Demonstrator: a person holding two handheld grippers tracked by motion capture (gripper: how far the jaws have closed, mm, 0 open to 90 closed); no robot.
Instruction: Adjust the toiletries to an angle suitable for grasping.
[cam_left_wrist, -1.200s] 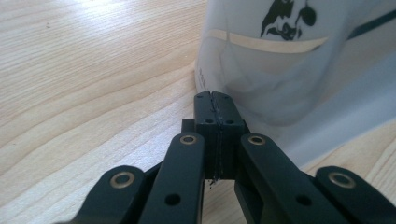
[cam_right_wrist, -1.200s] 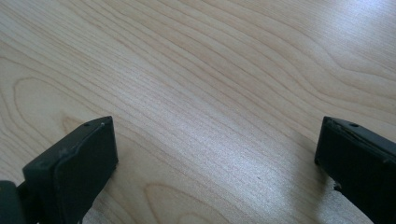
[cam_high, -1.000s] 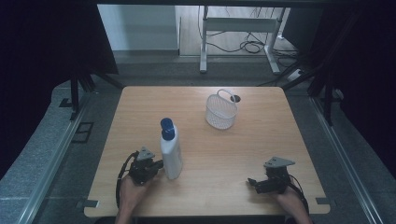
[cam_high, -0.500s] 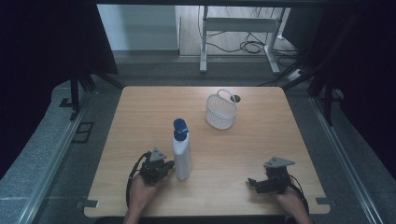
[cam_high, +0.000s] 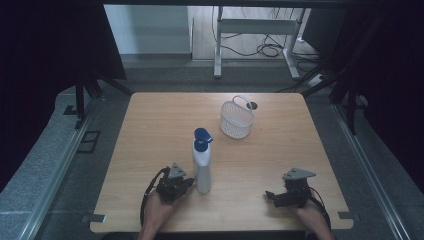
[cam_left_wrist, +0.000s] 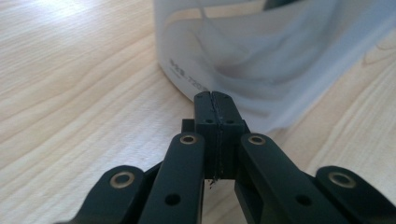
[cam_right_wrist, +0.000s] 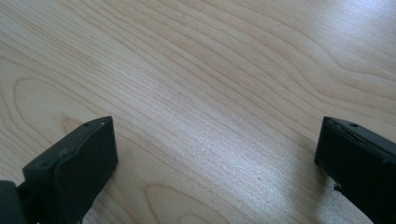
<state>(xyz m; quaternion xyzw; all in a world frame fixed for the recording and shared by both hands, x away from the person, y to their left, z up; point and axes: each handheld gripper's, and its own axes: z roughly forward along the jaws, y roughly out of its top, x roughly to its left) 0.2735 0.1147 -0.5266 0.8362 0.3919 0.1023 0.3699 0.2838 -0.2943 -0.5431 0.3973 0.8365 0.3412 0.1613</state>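
Bottle (cam_high: 202, 167) and closed left tongs (cam_high: 186, 184) further right across table (cam_high: 150, 130), apparently touching.

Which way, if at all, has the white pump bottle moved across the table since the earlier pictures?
Yes. The white pump bottle, pushed by the shut left gripper, has slid rightward and toward the table's near edge, ending more nearly below the wire basket.

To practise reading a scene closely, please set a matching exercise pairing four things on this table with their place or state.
Things:
1. white pump bottle
2. wire basket
3. left tool
4. right tool

States:
A. jaws wide apart over bare wood
B. standing upright near the table's middle
C. jaws pressed together at the bottle's base
D. at the table's far side

Pairs: 1-B, 2-D, 3-C, 4-A
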